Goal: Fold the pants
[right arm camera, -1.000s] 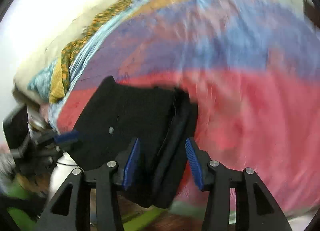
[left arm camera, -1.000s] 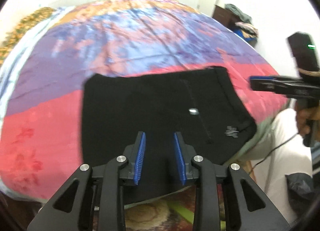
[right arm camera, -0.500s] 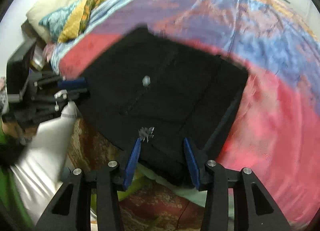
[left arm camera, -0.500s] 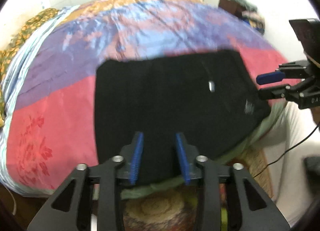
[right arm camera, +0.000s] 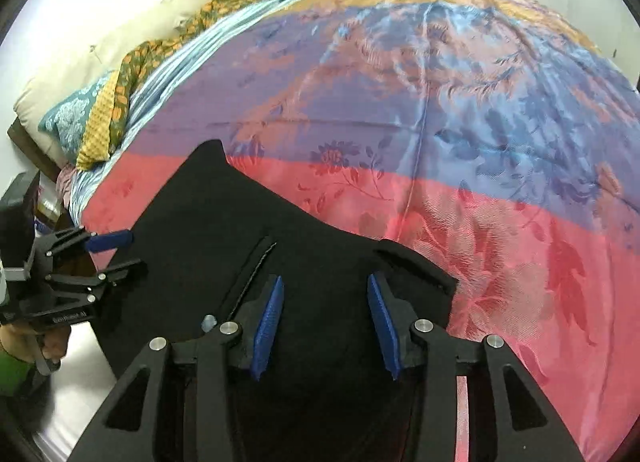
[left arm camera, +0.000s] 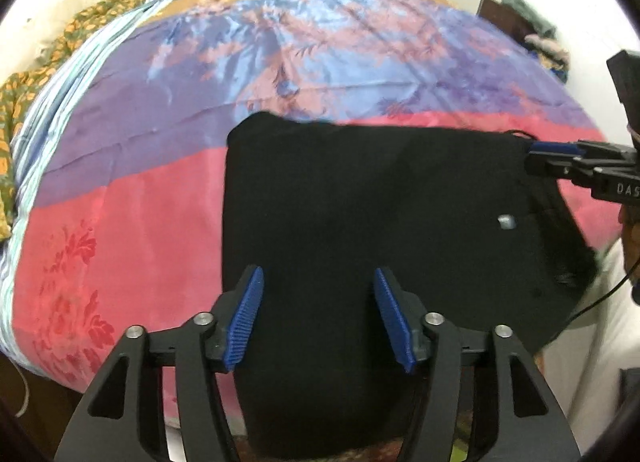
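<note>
Black pants [left arm camera: 360, 202] lie folded flat on the near edge of a bed, with their lower part hanging over the edge. A small silver button [left arm camera: 506, 221] shows near their right side. My left gripper [left arm camera: 318, 274] hovers over the near left part of the pants; its jaws are opening and its pads press on nothing. My right gripper [right arm camera: 325, 280] stands open above the right part of the pants [right arm camera: 240, 230], close to the button [right arm camera: 208, 322]. Each gripper appears in the other's view: the right gripper [left arm camera: 530, 156] at the pants' far right corner, the left gripper [right arm camera: 134, 250] at their left edge.
The bed carries a shiny bedspread [left arm camera: 320, 62] banded in red, purple, blue and orange. Pillows and patterned cloths [right arm camera: 100, 110] are piled at the bed's left end. Clothes [left arm camera: 544, 38] lie on dark furniture at the far right. A person's white-clad leg [left arm camera: 580, 342] and a thin cable are beside the bed edge.
Both grippers have come down and closer over the pants, which now fill more of each view. The left jaws have spread much wider. The right jaws stay about as wide.
</note>
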`<act>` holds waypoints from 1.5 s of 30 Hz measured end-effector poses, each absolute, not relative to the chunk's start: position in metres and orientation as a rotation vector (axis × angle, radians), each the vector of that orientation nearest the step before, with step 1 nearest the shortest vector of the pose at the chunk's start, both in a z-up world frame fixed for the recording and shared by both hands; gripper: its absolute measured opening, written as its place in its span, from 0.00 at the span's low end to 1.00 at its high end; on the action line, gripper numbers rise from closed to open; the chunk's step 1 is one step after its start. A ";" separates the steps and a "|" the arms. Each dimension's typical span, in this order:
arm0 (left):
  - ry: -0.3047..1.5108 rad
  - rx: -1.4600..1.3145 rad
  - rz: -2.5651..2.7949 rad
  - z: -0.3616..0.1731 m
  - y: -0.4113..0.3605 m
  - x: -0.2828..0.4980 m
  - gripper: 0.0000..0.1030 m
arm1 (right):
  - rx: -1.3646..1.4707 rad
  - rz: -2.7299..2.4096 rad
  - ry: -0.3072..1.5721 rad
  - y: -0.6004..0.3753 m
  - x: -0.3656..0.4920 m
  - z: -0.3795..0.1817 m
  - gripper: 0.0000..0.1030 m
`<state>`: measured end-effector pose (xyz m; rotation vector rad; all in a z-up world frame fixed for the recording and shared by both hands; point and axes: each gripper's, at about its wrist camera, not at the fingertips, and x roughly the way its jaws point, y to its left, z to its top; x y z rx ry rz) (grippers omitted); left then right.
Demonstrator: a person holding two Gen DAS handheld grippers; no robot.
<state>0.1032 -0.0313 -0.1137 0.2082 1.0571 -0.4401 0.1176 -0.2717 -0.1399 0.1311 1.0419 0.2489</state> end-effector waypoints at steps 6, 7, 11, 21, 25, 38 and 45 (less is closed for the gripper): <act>1.032 0.238 -0.451 -0.107 -0.030 0.082 0.74 | 0.057 0.327 0.994 -0.247 0.060 -0.103 0.44; 1.055 0.253 -0.454 -0.115 -0.032 0.082 0.74 | 0.054 0.334 1.004 -0.243 0.054 -0.106 0.48; 1.064 0.301 -0.440 -0.127 -0.035 0.076 0.74 | 0.020 0.293 1.112 -0.237 0.033 -0.148 0.54; 1.051 0.181 -0.422 -0.102 -0.009 0.086 0.77 | 0.336 0.188 0.996 -0.291 0.010 -0.129 0.85; 1.057 0.148 -0.390 -0.103 0.005 0.089 0.77 | 0.404 0.166 1.008 -0.302 0.012 -0.134 0.85; 1.103 0.058 -0.316 -0.113 0.045 0.097 0.78 | 0.542 0.126 1.021 -0.316 0.006 -0.148 0.85; 1.110 0.042 -0.310 -0.114 0.051 0.099 0.78 | 0.578 0.121 1.023 -0.319 0.004 -0.152 0.85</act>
